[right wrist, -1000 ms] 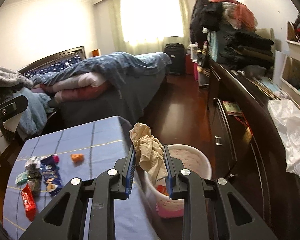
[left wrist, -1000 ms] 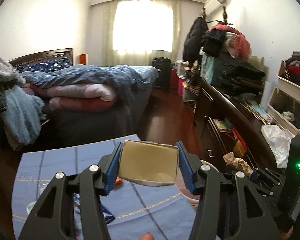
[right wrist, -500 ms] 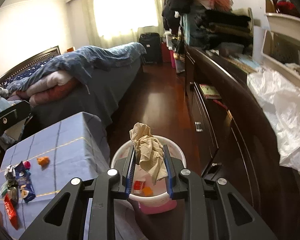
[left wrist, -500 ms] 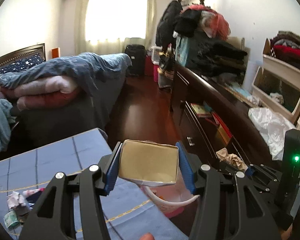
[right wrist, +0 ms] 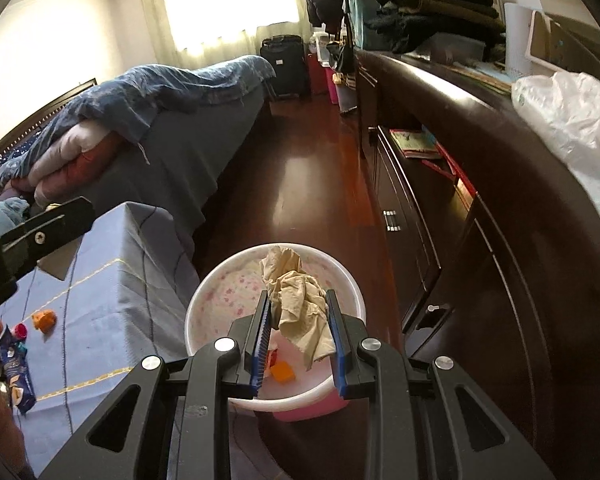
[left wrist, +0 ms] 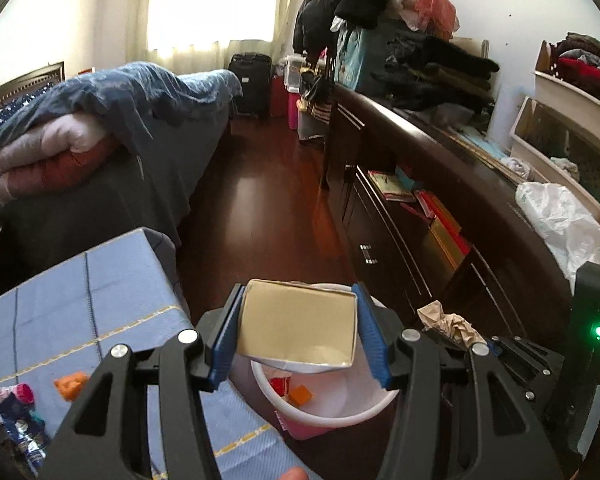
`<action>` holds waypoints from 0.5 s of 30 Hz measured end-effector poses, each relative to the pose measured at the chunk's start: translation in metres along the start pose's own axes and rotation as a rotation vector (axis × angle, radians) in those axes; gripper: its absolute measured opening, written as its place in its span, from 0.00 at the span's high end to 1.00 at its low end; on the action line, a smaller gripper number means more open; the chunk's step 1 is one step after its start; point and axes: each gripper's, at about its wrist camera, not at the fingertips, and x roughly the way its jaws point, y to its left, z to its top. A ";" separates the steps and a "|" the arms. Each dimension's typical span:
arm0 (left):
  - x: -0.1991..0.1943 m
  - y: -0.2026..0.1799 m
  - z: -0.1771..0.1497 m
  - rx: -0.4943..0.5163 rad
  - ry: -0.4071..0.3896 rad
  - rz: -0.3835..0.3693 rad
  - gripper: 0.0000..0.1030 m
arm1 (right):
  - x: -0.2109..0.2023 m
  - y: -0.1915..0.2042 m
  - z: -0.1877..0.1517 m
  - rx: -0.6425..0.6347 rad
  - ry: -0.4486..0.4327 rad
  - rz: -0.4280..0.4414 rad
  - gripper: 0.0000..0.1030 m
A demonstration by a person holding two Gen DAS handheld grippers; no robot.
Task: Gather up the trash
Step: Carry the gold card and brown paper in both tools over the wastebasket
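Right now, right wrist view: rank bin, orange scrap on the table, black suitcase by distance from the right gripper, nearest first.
1. White-rimmed bin, directly under the right gripper, which grips crumpled paper.
2. Orange scrap, off to the left on the blue tablecloth.
3. Black suitcase, far end of the room by the curtain.

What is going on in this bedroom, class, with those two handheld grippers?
A person is clearing trash from a table covered with a blue cloth. The left gripper is shut on a small open tan cardboard box, the right gripper on a crumpled beige paper wad. Both hang over the round white-rimmed pink bin on the floor, nothing released yet. Small orange scraps already lie in it; wrappers remain on the cloth.
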 end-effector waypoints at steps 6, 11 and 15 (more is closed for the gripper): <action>0.034 0.006 -0.006 -0.005 0.056 -0.014 0.48 | 0.022 -0.001 0.000 -0.007 0.020 -0.011 0.75; 0.059 0.007 -0.009 -0.016 0.098 -0.027 0.48 | 0.041 -0.001 0.000 -0.013 0.043 -0.023 0.75; 0.075 0.007 -0.010 -0.023 0.123 -0.041 0.48 | 0.053 -0.003 -0.001 -0.010 0.058 -0.035 0.75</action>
